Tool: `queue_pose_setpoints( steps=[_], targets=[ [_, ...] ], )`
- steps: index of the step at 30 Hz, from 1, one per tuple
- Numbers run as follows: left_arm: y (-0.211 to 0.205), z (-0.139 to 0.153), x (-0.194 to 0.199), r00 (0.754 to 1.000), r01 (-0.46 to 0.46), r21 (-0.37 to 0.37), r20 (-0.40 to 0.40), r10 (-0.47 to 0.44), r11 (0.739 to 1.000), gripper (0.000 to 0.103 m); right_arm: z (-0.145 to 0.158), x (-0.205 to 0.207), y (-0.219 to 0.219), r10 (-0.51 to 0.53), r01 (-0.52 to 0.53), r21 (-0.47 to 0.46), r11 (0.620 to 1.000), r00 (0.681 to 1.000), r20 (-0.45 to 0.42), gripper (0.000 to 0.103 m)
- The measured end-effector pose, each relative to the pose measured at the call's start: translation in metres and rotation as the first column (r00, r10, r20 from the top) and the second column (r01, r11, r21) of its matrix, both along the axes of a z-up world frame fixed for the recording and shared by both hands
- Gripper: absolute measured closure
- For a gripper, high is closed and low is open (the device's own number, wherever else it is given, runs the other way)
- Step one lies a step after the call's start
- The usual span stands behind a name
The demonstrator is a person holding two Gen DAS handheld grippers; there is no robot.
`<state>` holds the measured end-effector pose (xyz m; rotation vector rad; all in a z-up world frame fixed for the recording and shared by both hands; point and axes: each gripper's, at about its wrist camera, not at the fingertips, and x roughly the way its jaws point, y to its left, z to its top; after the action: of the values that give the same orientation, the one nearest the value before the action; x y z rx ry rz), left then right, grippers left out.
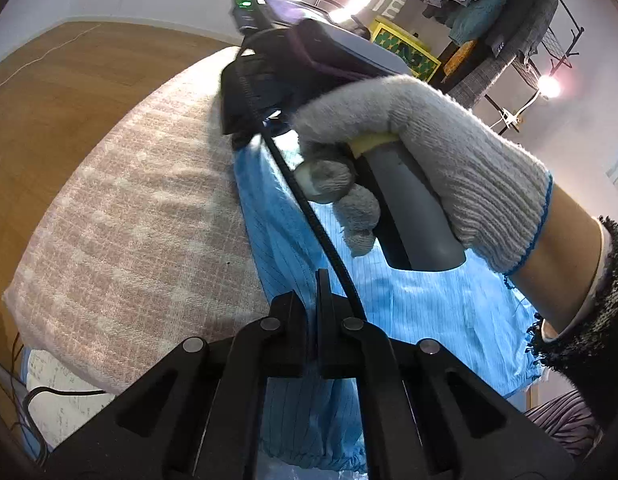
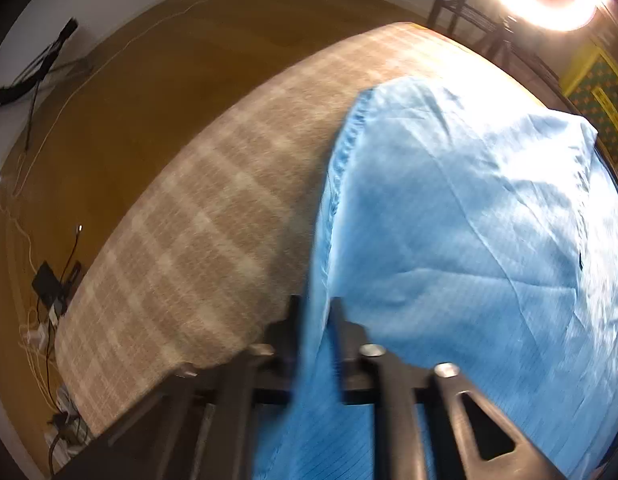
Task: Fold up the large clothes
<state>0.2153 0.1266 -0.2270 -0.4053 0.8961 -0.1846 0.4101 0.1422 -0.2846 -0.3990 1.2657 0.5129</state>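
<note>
Light blue pinstriped garment (image 2: 449, 220) spread across plaid blanket (image 2: 197, 240) covering the bench, hemmed edge running along its left side. Left claw (image 1: 315, 320) clamped on a fold of blue cloth, fingers nearly together. Right claw (image 2: 315, 320) likewise pinching a raised ridge of the fabric. Right hand (image 1: 441, 168), in a grey knit glove, wrapped around the other gripper's grey handle above the garment. Wooden floor (image 2: 121, 112) beyond, clothes rack (image 1: 505, 24) against the wall.

blue garment (image 2: 449, 240) motion-blurred, cut off
</note>
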Motion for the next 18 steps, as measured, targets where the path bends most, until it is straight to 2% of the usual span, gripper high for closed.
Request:
queue_pose_setpoints(
  steps=[8, 14, 18],
  targets=[
    [-0.017, 0.018, -0.008, 0.998, 0.036, 0.041, 0.052, -0.039, 0.998, 0.103, 0.028, 0.006, -0.058, -0.084, 0.085, 0.222, 0.971, 0.996, -0.012, 0.103],
    [-0.045, 0.038, -0.015, 0.990, 0.089, 0.081, 0.101, -0.097, 0.993, 0.103, 0.060, 0.007, -0.115, -0.151, 0.142, 0.396, 0.907, 0.988, -0.007, 0.103],
    [-0.071, 0.046, -0.018, 0.983, 0.134, 0.108, 0.114, -0.147, 0.985, 0.103, 0.079, -0.002, -0.158, -0.227, 0.208, 0.469, 0.858, 0.974, -0.016, 0.103]
  ],
)
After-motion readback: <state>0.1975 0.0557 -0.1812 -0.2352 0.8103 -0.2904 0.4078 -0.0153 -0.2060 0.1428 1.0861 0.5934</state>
